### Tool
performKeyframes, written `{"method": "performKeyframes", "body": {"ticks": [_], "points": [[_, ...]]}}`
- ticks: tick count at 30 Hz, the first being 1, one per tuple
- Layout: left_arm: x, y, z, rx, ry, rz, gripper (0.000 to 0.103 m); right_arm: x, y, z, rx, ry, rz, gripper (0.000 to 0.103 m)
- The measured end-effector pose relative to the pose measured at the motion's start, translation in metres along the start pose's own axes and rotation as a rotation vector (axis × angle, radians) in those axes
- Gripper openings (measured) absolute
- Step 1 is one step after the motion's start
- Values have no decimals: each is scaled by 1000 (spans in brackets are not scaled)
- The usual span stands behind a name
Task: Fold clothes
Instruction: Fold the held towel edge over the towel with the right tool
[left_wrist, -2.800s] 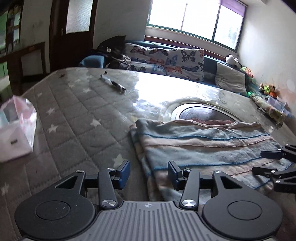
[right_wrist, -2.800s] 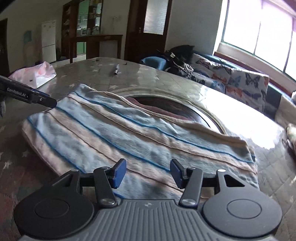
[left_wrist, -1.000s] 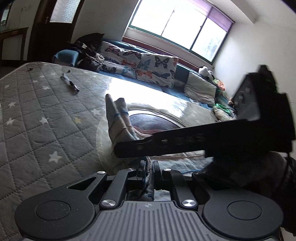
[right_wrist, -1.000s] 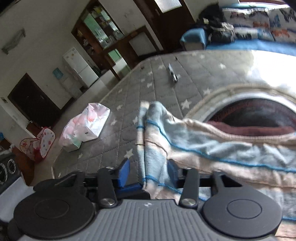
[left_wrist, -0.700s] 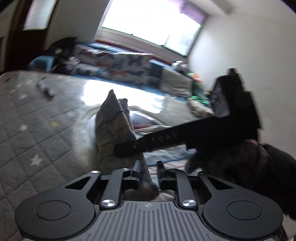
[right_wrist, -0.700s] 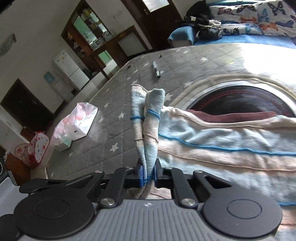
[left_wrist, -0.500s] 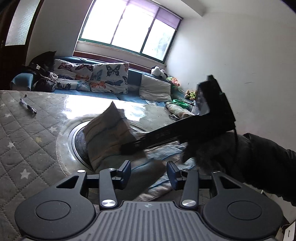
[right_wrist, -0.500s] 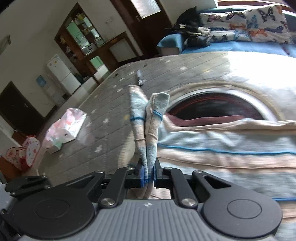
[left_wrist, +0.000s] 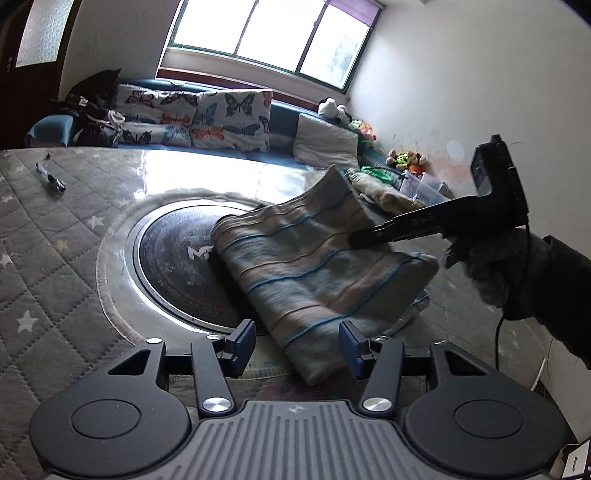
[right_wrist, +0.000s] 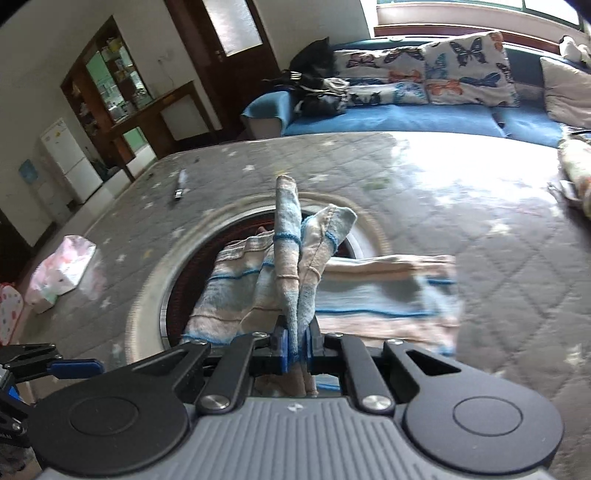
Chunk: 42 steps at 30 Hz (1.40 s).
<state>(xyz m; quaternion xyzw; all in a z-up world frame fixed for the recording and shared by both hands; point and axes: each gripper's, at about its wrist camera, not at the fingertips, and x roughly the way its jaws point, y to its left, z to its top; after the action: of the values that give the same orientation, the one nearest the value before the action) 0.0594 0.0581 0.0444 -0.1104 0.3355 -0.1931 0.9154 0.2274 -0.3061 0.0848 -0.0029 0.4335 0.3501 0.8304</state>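
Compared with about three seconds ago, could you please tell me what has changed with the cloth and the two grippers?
Then the striped cloth lay flat and both grippers were open. Now the right gripper has shut on one edge and carried it across, folding the cloth over. The left gripper, clamped on the cloth a second ago, has let go; its jaws have just been opening, and the cloth's near corner lies loose between them. The pen and tissue pack stayed put.

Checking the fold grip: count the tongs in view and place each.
2. The left tongs, jaws just opened, straddle the striped cloth's near corner without pressing it. The right tongs, jaws just closed, pinch its bunched edge and hold it lifted. None appear hidden.
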Motion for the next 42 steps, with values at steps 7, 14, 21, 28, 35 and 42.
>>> {"method": "performKeyframes", "body": {"ticks": [7, 14, 21, 28, 35, 42], "points": [[18, -1, 2, -3, 49, 13, 54, -2, -36, -10, 66, -11, -12, 8], [30, -6, 2, 4, 81, 15, 56, 2, -60, -22, 122, -9, 6, 12], [35, -6, 3, 9, 94, 19, 56, -3, -63, -21, 116, -47, -2, 7], [38, -6, 0, 15, 103, 21, 57, -6, -69, -19, 115, -82, -34, 6], [40, -6, -3, 18, 115, 22, 57, -14, -66, -15, 91, -141, -43, 6], [40, -7, -4, 19, 115, 17, 58, -7, -79, -14, 99, -135, -99, 7]]}}
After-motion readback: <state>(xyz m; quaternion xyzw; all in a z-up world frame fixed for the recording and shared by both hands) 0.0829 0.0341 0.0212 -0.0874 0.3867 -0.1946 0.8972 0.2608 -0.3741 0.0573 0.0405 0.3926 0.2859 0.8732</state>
